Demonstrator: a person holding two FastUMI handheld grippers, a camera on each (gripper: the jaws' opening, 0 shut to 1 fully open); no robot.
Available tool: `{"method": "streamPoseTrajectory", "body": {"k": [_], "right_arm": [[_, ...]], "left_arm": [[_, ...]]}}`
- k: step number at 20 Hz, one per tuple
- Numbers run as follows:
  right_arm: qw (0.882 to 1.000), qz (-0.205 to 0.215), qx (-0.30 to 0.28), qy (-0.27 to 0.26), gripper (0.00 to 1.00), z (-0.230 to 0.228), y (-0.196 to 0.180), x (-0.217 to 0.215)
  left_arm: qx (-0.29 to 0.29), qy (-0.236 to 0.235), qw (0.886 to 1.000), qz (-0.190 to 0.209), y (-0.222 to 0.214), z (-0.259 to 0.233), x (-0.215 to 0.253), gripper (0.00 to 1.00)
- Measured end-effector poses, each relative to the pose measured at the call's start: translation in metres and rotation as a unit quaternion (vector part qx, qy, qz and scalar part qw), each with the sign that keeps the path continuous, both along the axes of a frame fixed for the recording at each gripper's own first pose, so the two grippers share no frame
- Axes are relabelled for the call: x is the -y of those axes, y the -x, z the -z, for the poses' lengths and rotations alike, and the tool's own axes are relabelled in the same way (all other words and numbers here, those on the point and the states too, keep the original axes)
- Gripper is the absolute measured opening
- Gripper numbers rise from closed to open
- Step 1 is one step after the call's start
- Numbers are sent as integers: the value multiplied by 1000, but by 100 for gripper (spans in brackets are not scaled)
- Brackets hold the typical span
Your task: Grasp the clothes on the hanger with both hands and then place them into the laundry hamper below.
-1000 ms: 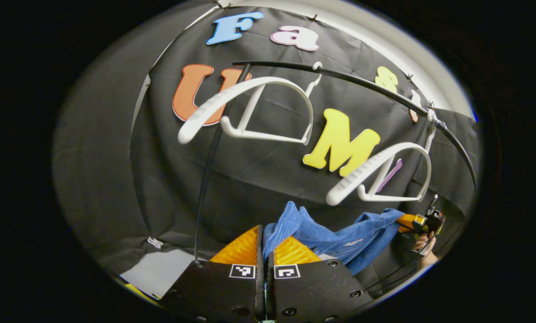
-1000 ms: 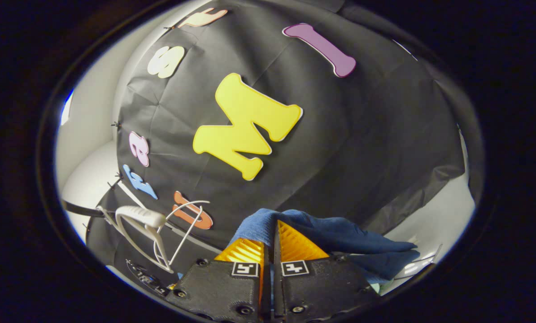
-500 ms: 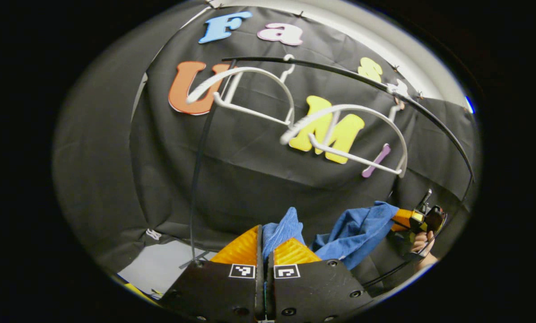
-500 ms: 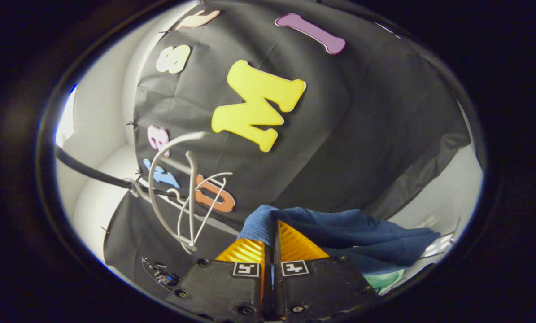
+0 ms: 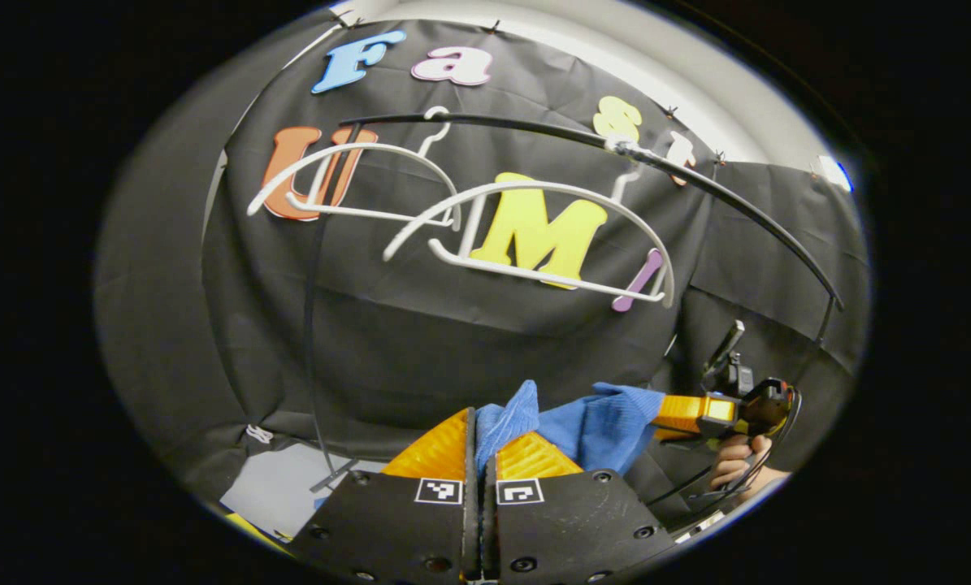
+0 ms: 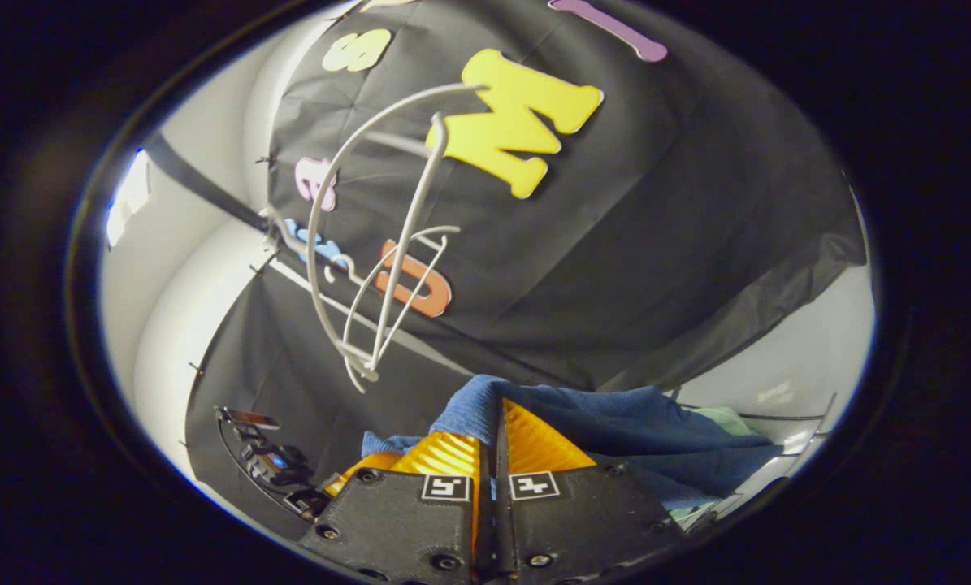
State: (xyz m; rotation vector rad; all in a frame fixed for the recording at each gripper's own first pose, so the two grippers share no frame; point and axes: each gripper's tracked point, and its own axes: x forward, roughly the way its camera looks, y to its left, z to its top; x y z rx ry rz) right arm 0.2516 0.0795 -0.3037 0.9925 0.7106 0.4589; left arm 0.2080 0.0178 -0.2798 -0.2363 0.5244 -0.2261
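Below the two bare white hangers (image 5: 526, 236), the blue garment (image 5: 599, 422) is strung in the air between both tools: the left gripper (image 5: 479, 443) is clamped on one bunched corner, and the right gripper (image 6: 493, 439) pinches another fold, its fingers closed tight on the cloth. In the left gripper view the right gripper (image 5: 680, 413) and the hand (image 5: 737, 467) holding it sit just beside the fabric's far end. The hamper cannot be made out with certainty. The risk I see: each grip bites only a thin edge, so a quick drop could pull the cloth free, or the slack could snag on the black rail (image 5: 696, 183).
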Motion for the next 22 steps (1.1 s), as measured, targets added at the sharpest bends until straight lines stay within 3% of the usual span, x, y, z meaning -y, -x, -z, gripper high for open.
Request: {"method": "streamPoseTrajectory", "body": {"k": [5,9,13,15,22], "right_arm": [[998,-59,14,-7,5,-19,11,-60],[997,-66,26,-40,5,-33,18,-78],[997,-50,-31,-49,5,21,16,-71],[996,-46,-70,-30,5,59,20,-69],[985,-40,-168,-4,5,153,33,-72]], "left_arm": [[15,6,1000,25,-1,-20,24,1],[28,28,999,30,5,-23,35,2],[-22,40,999,21,9,23,27,1],[-57,36,998,11,13,53,18,1],[-146,13,989,-5,36,140,-5,1]]}}
